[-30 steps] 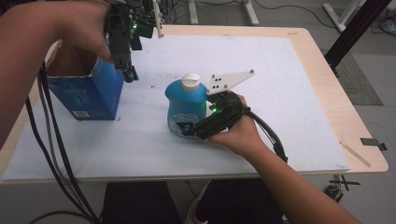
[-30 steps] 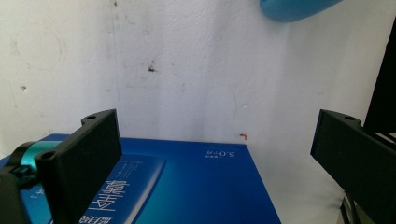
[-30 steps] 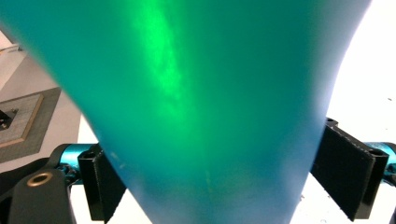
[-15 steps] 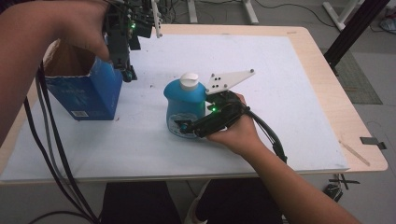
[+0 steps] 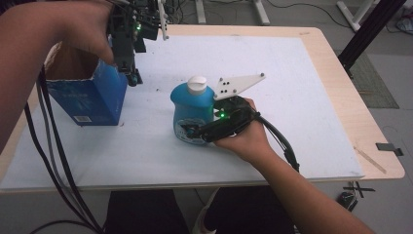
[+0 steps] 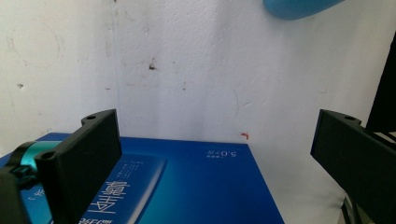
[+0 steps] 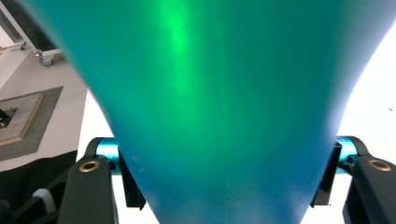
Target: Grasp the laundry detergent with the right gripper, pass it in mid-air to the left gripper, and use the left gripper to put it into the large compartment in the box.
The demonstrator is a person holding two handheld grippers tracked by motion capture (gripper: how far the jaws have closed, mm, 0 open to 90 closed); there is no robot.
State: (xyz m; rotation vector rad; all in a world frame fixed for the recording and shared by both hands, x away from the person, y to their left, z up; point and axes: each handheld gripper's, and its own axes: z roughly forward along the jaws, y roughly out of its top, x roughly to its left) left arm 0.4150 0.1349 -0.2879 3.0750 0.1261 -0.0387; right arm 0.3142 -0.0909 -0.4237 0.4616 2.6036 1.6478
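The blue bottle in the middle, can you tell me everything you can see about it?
The blue bottle stands upright on the white table cover. It looks like smooth plastic, squat and rounded, with a white cap and a label low on its front. The right gripper has just been closing, its black jaws either side of the bottle's body and pressing on it. The blue box stands apart to its left.

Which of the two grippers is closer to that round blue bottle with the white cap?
The right. The right gripper has just been closing its jaws around the blue bottle, low on its body. The left gripper hangs apart, over the blue box to the bottle's left.
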